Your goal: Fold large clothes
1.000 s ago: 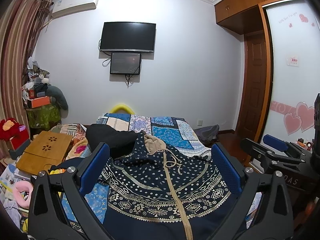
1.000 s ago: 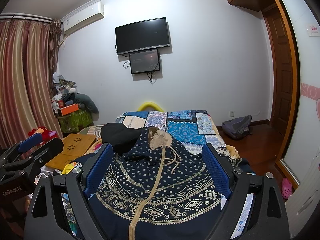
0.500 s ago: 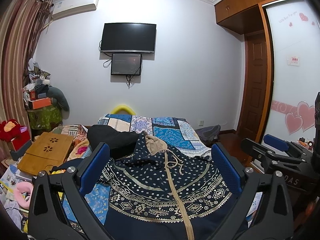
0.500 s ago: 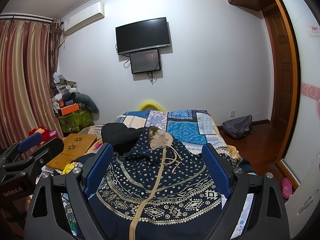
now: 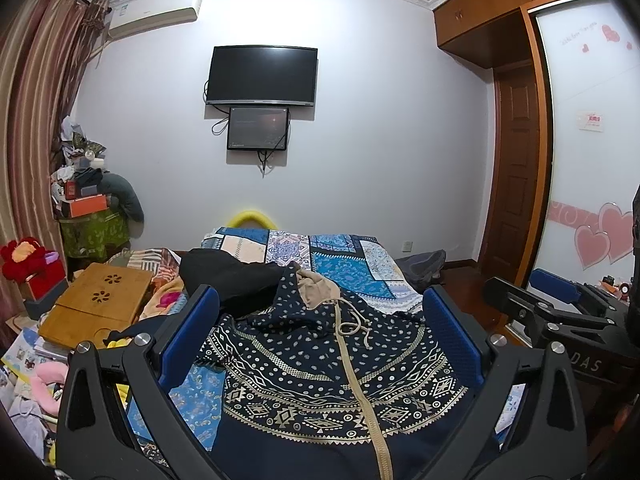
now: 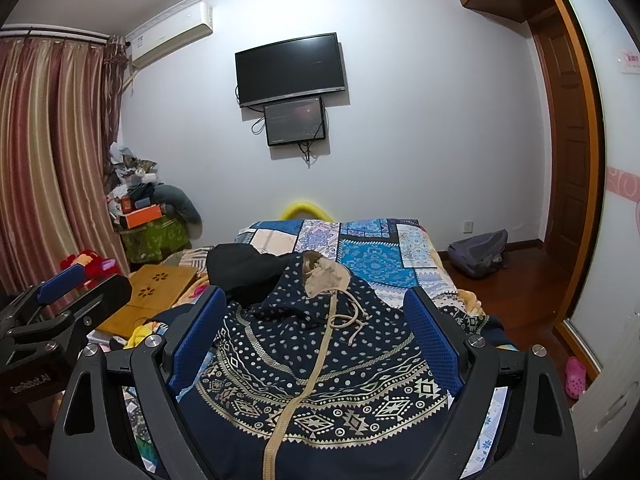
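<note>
A navy hooded jacket [image 5: 320,360] with a beige pattern, a beige zip and drawstrings lies spread on the bed, hood away from me; it also shows in the right wrist view [image 6: 316,364]. A black garment [image 5: 224,276] lies crumpled beyond its left shoulder. My left gripper [image 5: 320,332] is open and empty, held above the jacket. My right gripper [image 6: 316,328] is open and empty, also above the jacket. The right gripper appears at the right edge of the left wrist view [image 5: 560,312]; the left gripper appears at the left edge of the right wrist view [image 6: 60,300].
The bed [image 5: 344,256] has a blue patchwork cover. A wooden lap table [image 5: 100,304], toys and papers crowd the left side. A grey backpack [image 6: 478,252] lies on the wooden floor at the right. A door and wardrobe stand at the right.
Both grippers have barely moved. The left wrist view has tilted down a touch. Nothing was taken hold of.
</note>
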`<state>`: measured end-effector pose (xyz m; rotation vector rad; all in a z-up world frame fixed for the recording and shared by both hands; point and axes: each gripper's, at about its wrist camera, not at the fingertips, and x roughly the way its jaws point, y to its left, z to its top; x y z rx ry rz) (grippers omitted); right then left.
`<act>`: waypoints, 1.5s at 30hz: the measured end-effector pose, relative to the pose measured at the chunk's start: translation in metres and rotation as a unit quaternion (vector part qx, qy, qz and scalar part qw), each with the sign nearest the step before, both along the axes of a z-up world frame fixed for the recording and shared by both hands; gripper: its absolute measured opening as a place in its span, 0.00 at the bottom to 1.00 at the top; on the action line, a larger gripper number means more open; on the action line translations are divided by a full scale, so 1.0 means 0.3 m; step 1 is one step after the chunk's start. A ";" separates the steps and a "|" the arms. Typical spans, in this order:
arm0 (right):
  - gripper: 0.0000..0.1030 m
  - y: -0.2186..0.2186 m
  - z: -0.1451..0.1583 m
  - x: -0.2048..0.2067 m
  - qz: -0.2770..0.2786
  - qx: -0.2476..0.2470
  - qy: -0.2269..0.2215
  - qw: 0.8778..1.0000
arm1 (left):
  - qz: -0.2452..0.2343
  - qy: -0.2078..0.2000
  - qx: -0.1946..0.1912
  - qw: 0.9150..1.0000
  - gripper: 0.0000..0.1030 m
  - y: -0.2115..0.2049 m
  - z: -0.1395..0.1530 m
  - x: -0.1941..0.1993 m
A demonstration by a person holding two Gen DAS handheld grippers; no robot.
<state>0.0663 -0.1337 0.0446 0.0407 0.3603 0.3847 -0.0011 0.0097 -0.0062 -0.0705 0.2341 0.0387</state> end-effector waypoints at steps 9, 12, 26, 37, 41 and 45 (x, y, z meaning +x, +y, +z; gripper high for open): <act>0.86 0.001 0.000 0.002 0.000 -0.001 0.001 1.000 | -0.003 0.002 -0.002 1.000 0.99 0.005 -0.007 0.003; 0.86 -0.002 -0.001 0.003 -0.001 -0.001 0.002 1.000 | -0.002 0.002 -0.001 1.000 0.99 0.006 -0.009 0.004; 0.86 0.009 -0.026 0.049 -0.004 -0.004 0.016 1.000 | 0.002 0.021 -0.006 1.000 0.99 0.038 -0.035 0.065; 0.86 0.054 -0.075 0.224 -0.004 -0.039 0.010 0.999 | 0.049 0.059 -0.014 0.997 0.99 0.177 -0.111 0.276; 0.86 0.088 -0.102 0.334 0.006 -0.066 0.013 0.998 | 0.090 0.070 -0.023 0.993 0.99 0.288 -0.155 0.376; 0.86 0.120 -0.131 0.435 0.022 -0.087 0.027 0.996 | 0.130 0.088 -0.029 0.987 0.99 0.445 -0.226 0.484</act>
